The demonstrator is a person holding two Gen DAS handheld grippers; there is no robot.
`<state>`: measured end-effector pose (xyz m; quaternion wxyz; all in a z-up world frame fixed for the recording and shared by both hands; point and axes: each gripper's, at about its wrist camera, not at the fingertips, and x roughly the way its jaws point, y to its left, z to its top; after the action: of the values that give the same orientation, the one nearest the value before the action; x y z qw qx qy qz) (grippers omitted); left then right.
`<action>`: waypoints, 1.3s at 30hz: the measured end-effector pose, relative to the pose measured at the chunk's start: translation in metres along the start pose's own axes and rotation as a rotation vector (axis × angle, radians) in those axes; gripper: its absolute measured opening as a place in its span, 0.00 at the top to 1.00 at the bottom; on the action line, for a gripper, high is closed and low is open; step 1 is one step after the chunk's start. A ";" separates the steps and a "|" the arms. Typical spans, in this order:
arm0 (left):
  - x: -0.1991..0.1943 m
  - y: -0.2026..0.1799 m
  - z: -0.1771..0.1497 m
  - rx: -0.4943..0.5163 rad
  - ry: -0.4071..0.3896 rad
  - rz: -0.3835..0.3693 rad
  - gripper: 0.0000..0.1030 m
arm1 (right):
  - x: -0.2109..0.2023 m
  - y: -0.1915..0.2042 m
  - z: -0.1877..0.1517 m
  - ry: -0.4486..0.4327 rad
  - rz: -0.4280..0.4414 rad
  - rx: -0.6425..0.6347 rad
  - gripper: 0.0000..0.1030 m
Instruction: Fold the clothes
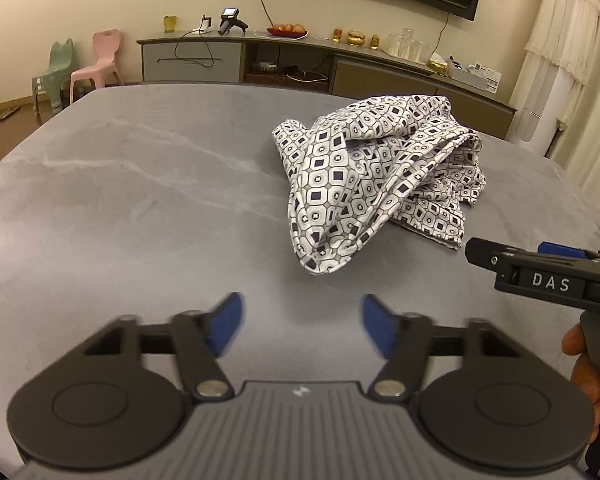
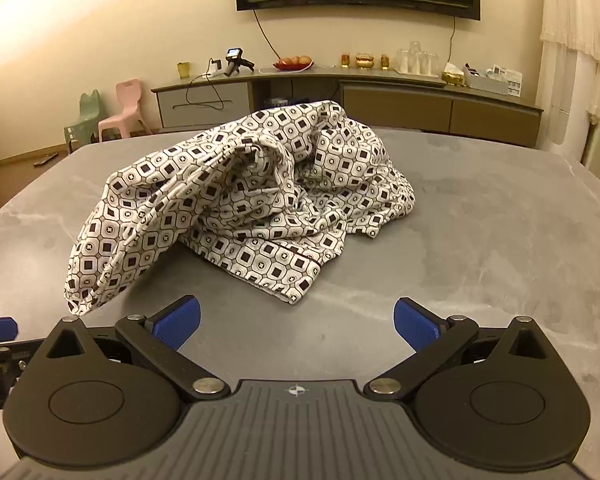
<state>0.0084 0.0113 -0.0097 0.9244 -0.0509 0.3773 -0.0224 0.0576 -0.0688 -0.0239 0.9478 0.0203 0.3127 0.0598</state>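
So basically nothing is folded yet. The shirt (image 2: pixel 236 200) is sitting in a crumpled heap on the grey tabletop (image 1: pixel 120 184), bunched up high in the middle with one long floppy bit (sleeve maybe? hard to say) trailing down toward the near edge and a flat hem corner sticking out next to it. No neat edges, no flat panels, so I'd call this the very start of the job. Left tongs (image 1: pixel 302 326) are apart with nothing between the blue pads, hovering over bare tabletop just short of that trailing bit. Right tongs (image 2: pixel 296 326) are also wide apart and empty, pointed at the heap from the near side, with the hem corner just ahead of them. You can see the right tool poking in from the side in the left view, with fingers wrapped around its handle. Still left, as far as I can judge: grab it, spread it out flat, then do all the actual folds.
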 end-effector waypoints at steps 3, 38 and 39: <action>-0.003 0.000 0.000 0.006 -0.011 -0.002 0.87 | -0.002 0.001 0.001 -0.005 0.023 -0.002 0.22; 0.071 0.030 0.059 0.007 0.117 -0.052 0.08 | 0.014 0.001 0.006 0.020 0.028 0.053 0.19; 0.077 0.028 0.060 0.015 0.119 -0.045 0.08 | 0.017 0.002 0.006 0.024 0.026 0.052 0.19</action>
<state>0.1056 0.0377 -0.0238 0.9000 -0.0510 0.4301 -0.0490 0.0747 -0.0651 -0.0284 0.9422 0.0482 0.3252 0.0641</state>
